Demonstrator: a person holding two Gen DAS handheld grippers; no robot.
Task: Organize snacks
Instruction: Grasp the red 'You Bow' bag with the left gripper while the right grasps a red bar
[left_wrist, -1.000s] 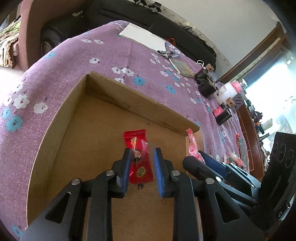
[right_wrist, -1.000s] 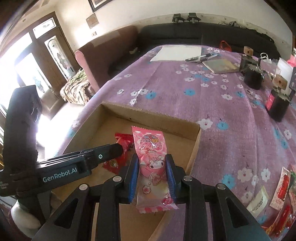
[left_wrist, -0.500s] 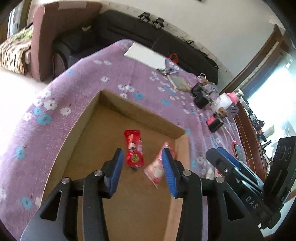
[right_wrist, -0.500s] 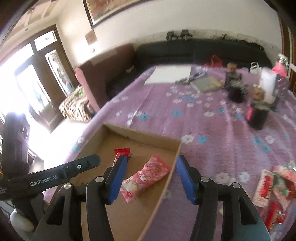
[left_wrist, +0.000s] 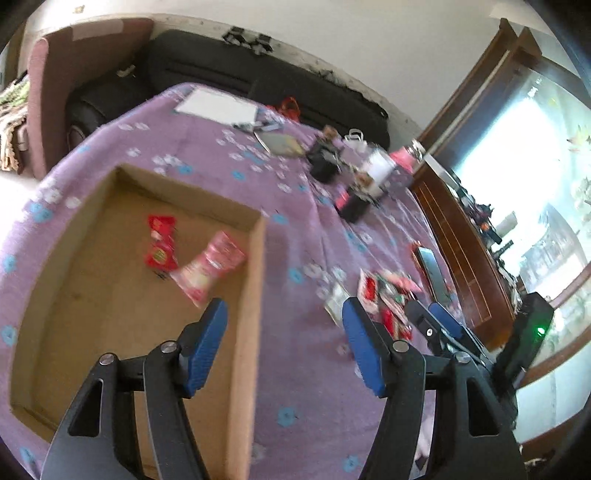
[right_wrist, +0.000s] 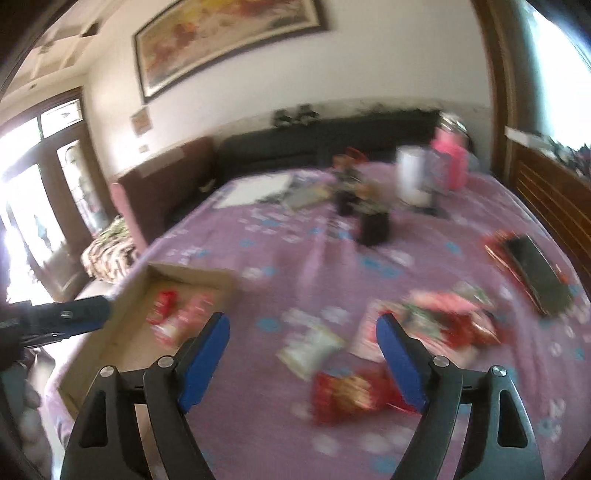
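Note:
A shallow cardboard box (left_wrist: 255, 295) lies on the purple flowered tablecloth. Inside it lie a red snack packet (left_wrist: 161, 242) and a pink snack packet (left_wrist: 208, 267); both also show blurred in the right wrist view, the red one (right_wrist: 162, 306) and the pink one (right_wrist: 186, 319). My left gripper (left_wrist: 282, 336) is open and empty above the box's right wall. My right gripper (right_wrist: 303, 345) is open and empty above a loose pile of snacks (right_wrist: 439, 321), with a white packet (right_wrist: 310, 347) and a red packet (right_wrist: 345, 397) between its fingers. The pile also shows in the left wrist view (left_wrist: 384, 291).
A dark phone-like slab (right_wrist: 535, 273) lies at the right of the table. Dark clips (right_wrist: 373, 225), a white and pink bottle (right_wrist: 428, 173), a notebook and paper (right_wrist: 255, 190) stand further back. A sofa (right_wrist: 332, 144) is beyond the table, a wooden cabinet (right_wrist: 554, 192) at right.
The right gripper let go of the pink packet into the box, opened wide and swung right over the snack pile. The left gripper opened wider and moved up and right off the red packet.

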